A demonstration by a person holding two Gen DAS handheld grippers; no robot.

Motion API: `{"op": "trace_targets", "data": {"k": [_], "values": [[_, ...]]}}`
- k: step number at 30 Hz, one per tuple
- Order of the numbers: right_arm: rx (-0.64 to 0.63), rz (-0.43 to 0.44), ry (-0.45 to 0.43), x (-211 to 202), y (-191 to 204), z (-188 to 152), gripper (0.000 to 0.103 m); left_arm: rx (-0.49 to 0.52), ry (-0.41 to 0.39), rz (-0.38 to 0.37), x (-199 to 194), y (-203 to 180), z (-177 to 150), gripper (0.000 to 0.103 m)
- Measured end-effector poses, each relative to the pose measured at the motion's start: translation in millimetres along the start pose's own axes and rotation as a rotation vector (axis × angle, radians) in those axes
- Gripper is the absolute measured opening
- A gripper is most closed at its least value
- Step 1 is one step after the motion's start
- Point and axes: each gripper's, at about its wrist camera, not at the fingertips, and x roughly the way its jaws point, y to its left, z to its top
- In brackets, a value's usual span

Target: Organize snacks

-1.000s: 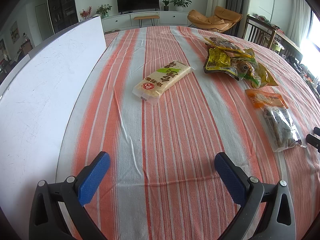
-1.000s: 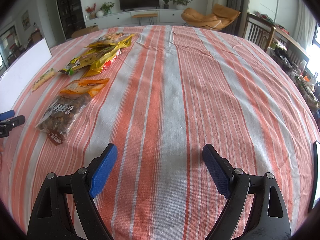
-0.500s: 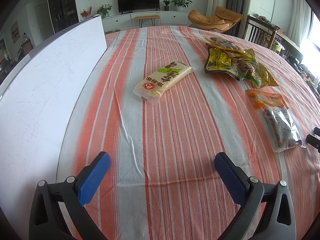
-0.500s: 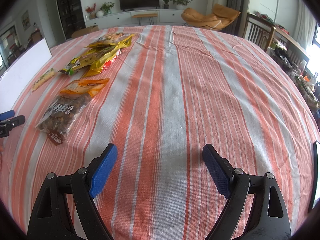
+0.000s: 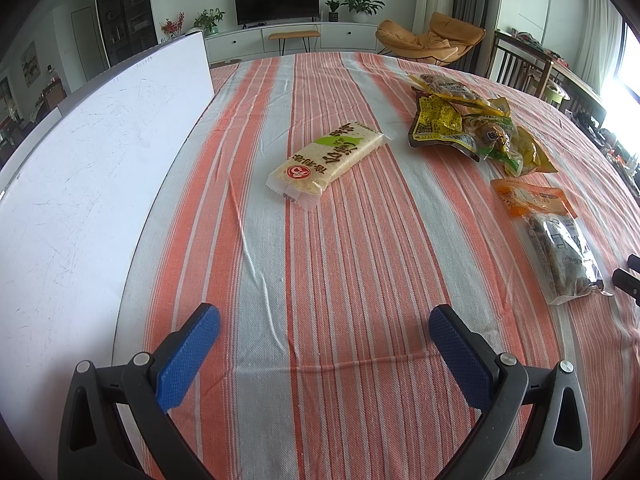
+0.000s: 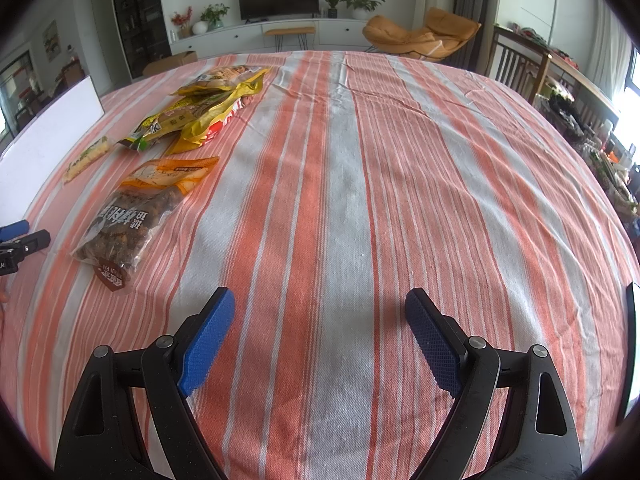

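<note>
Snacks lie on an orange-and-white striped tablecloth (image 5: 320,264). A cream rice-cracker pack (image 5: 326,160) (image 6: 88,157) rests ahead of my left gripper (image 5: 324,316), which stands open and empty above the cloth. To its right sits a pile of yellow and green bags (image 5: 476,128) (image 6: 200,116), and nearer, an orange-topped clear bag of brown snacks (image 5: 552,236) (image 6: 136,212). My right gripper (image 6: 320,300) is open over bare cloth, with that brown-snack bag to its left. The left gripper's fingertips (image 6: 16,230) show at the right wrist view's left edge.
A large white board (image 5: 88,184) (image 6: 48,128) lies along the table's left side. Wooden chairs (image 5: 520,68) stand at the far right edge. An orange lounge chair (image 6: 420,36) and a TV cabinet (image 5: 280,36) stand beyond the table.
</note>
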Motion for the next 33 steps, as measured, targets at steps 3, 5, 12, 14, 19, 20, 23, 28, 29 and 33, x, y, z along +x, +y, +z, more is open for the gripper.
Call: {"op": "trace_targets", "data": {"k": [3, 5, 12, 14, 19, 20, 23, 28, 29, 33], "values": [[0.000, 0.000, 0.000, 0, 0, 0, 0.090, 0.000, 0.000, 0.000, 0, 0, 0, 0.103], [0.000, 0.000, 0.000, 0, 0, 0, 0.090, 0.000, 0.000, 0.000, 0, 0, 0, 0.103], [0.001, 0.000, 0.000, 0, 1, 0, 0.090, 0.000, 0.000, 0.000, 0, 0, 0, 0.103], [0.001, 0.000, 0.000, 1, 1, 0, 0.090, 0.000, 0.000, 0.000, 0, 0, 0, 0.103], [0.001, 0.000, 0.000, 1, 1, 0, 0.090, 0.000, 0.000, 0.000, 0, 0, 0, 0.103], [0.001, 0.000, 0.000, 1, 1, 0, 0.090, 0.000, 0.000, 0.000, 0, 0, 0, 0.103], [0.001, -0.001, 0.000, 1, 1, 0, 0.090, 0.000, 0.000, 0.000, 0, 0, 0, 0.103], [-0.003, 0.005, 0.007, 2, 1, 2, 0.090, -0.001, 0.000, 0.000, 0, 0, 0, 0.103], [-0.005, 0.010, 0.033, 2, 1, 5, 0.089, -0.001, 0.000, 0.000, 0, 0, -1, 0.103], [0.193, 0.218, 0.069, -9, -2, 30, 0.089, -0.003, 0.001, 0.000, 1, 1, 2, 0.103]]}}
